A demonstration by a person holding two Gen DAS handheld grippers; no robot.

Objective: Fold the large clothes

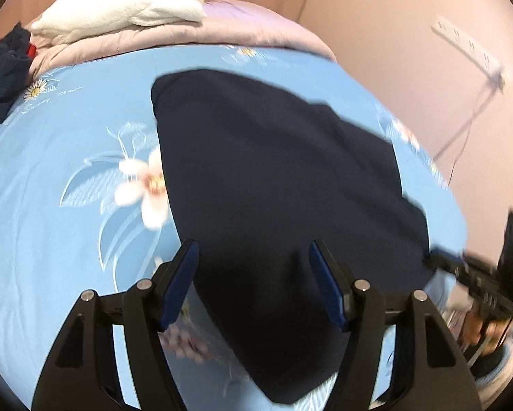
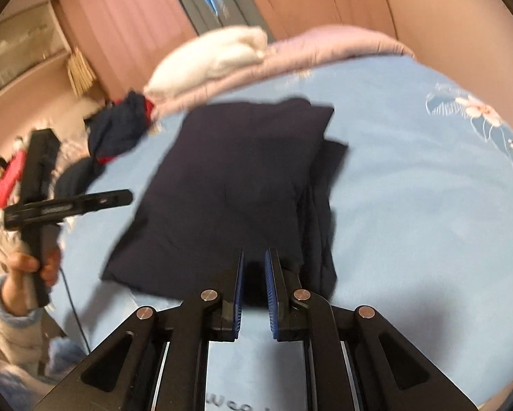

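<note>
A dark navy garment point(image 1: 277, 185) lies folded into a rough rectangle on the light blue flowered bedsheet point(image 1: 50, 188). My left gripper point(image 1: 253, 257) is open and empty, hovering over the garment's near edge. In the right wrist view the same garment point(image 2: 229, 191) lies ahead with layered edges on its right side. My right gripper point(image 2: 254, 267) has its jaws a narrow gap apart at the garment's near edge, with dark cloth showing between them. The left gripper point(image 2: 119, 197) shows at the left, held by a hand. The right gripper point(image 1: 444, 257) shows at the right edge of the left wrist view.
A white folded blanket point(image 1: 126, 7) sits on a pink quilt point(image 1: 242, 27) at the head of the bed. A heap of dark and red clothes point(image 2: 119, 126) lies at the bed's left side. A power strip point(image 1: 468, 44) hangs on the wall.
</note>
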